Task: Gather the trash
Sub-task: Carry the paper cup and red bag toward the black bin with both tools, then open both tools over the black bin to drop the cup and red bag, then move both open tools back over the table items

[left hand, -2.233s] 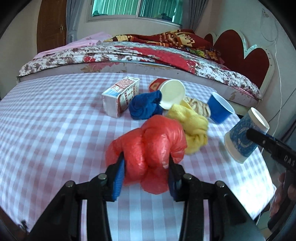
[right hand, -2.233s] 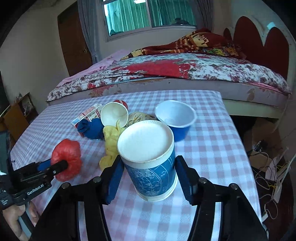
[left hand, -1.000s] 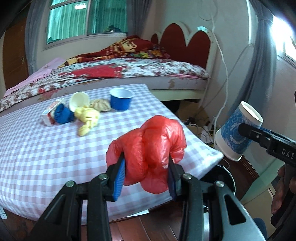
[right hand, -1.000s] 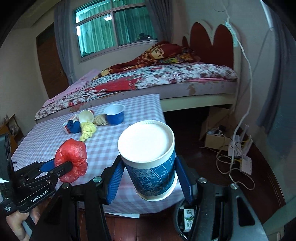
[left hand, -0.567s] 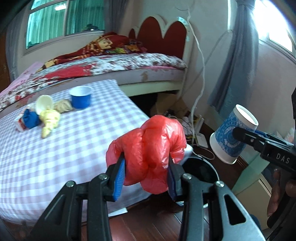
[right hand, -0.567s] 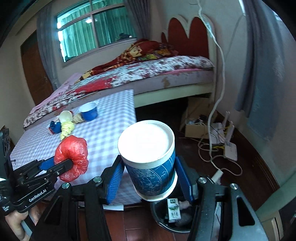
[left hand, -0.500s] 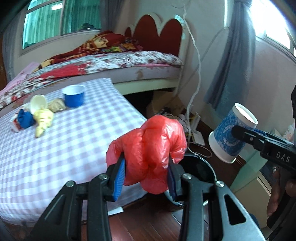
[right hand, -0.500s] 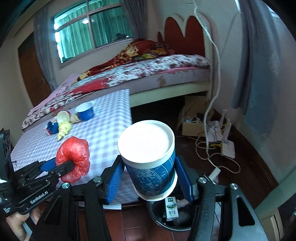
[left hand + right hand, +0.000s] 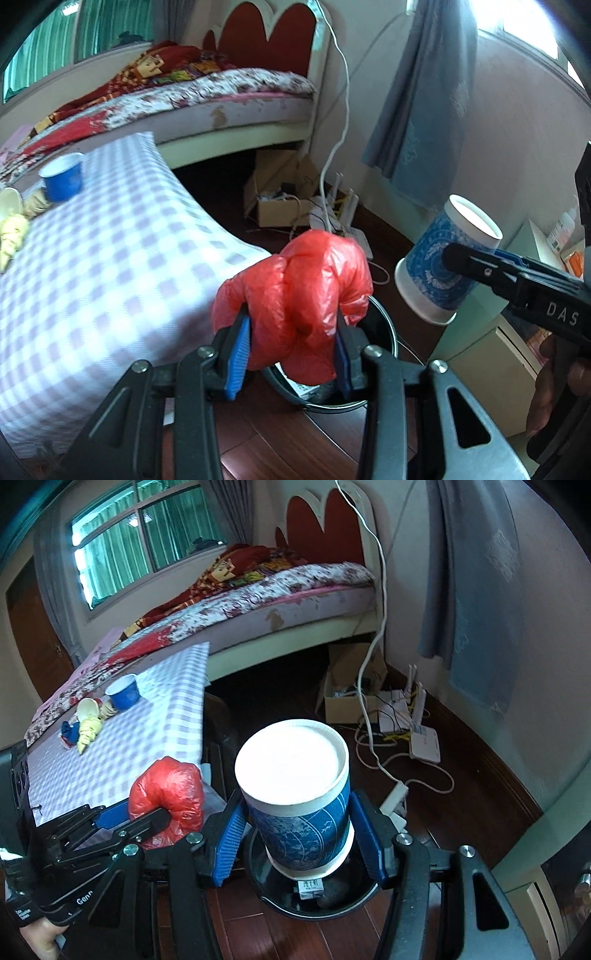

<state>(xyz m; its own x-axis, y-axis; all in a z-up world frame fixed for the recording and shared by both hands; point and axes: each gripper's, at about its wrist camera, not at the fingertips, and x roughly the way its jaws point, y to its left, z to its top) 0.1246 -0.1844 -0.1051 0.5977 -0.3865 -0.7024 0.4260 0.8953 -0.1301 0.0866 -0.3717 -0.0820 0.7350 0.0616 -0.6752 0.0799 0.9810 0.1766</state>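
Trash bin [image 9: 273, 901] black on wooden floor near the table [image 9: 110, 258] edge, checked table at left bearing a blue cup [image 9: 62, 181], left hand-held gripper [image 9: 291, 354] clamped on red plastic bag [image 9: 299, 291] above bin, right hand-held gripper [image 9: 301, 843] clamped on blue patterned paper cup [image 9: 295, 794] over bin.

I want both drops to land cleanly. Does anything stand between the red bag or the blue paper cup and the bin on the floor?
Nothing visible does. The blue paper cup hangs directly over the open black bin in the right gripper; the red bag, clamped in the left gripper, hangs at the bin's table-side rim. Only trash already inside lies below.
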